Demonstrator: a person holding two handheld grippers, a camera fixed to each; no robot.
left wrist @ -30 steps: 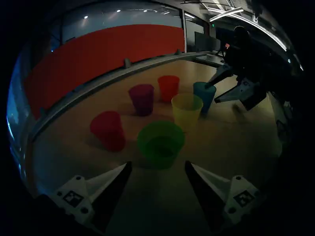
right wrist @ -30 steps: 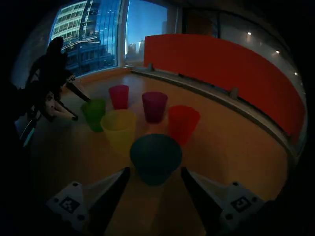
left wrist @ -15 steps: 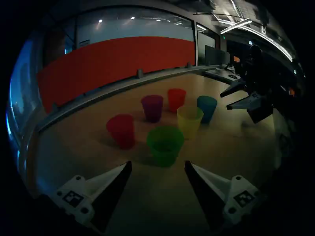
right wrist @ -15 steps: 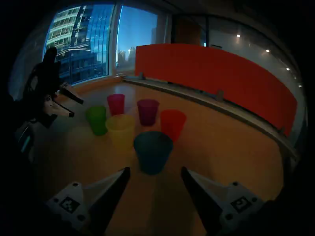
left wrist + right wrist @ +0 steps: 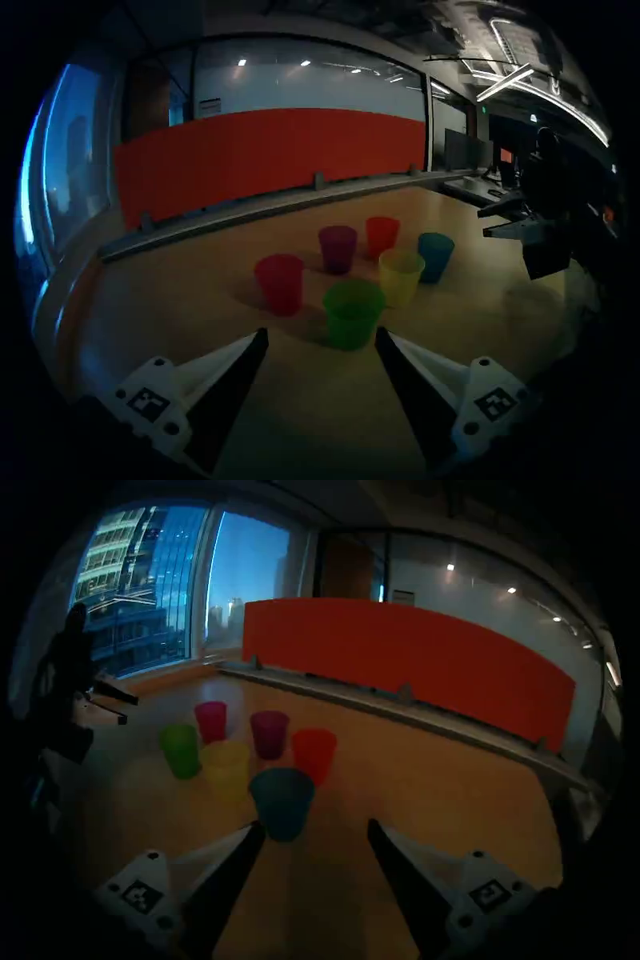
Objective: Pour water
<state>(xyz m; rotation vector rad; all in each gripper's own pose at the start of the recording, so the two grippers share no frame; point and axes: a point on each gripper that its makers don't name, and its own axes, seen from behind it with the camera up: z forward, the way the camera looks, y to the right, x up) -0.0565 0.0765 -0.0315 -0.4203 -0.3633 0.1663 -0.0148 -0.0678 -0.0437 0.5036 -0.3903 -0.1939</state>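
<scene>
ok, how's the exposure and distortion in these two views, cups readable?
Left gripper view: underexposed, yet cup colours read, e.g. green cup; fisheye bows the red panel. Right gripper view: bright windows against a dark room, teal cup murky.

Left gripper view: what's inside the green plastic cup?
Green plastic cup: only its upper inner wall shows, nothing sticking out. The near wall hides the bottom; too dim to tell if it holds water.
</scene>
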